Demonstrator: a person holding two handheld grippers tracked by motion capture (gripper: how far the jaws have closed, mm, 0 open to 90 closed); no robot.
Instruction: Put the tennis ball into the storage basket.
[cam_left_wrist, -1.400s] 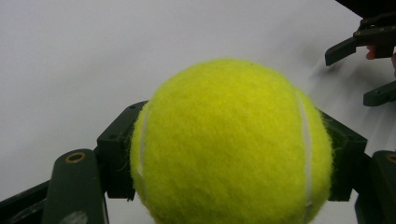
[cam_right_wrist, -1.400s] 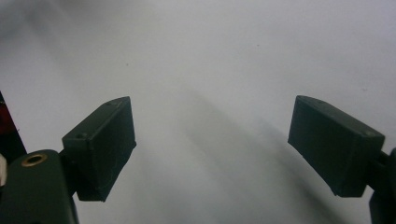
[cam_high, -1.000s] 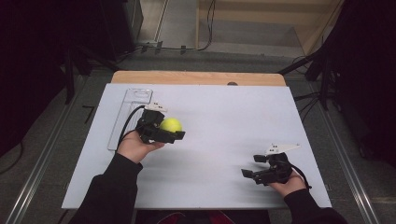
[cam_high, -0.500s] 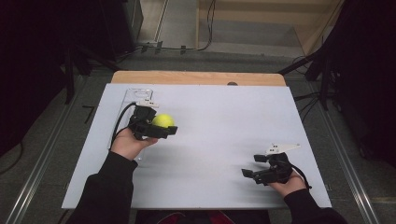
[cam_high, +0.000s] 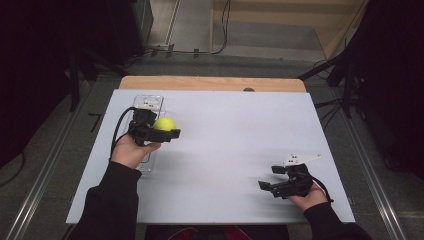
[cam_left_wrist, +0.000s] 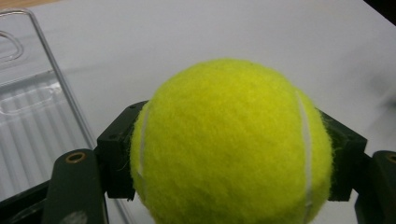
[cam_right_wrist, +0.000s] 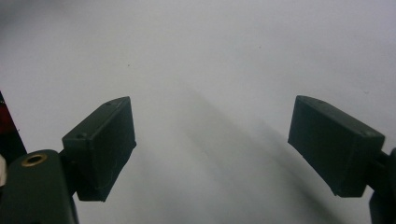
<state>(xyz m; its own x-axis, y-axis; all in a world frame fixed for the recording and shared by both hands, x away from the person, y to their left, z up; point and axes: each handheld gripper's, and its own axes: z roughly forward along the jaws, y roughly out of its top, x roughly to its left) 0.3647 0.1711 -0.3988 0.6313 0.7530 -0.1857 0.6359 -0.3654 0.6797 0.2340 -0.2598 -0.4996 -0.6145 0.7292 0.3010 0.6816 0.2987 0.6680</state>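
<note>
Currently left gripper (cam_high: 159, 131) grasping tennis ball (cam_high: 164, 124) | right gripper (cam_high: 276, 179) released, low

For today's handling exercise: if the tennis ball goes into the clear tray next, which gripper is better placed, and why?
Left. The left gripper already clamps the tennis ball right beside the clear tray. The right gripper is open, holding nothing, near the table's opposite front corner.
</note>
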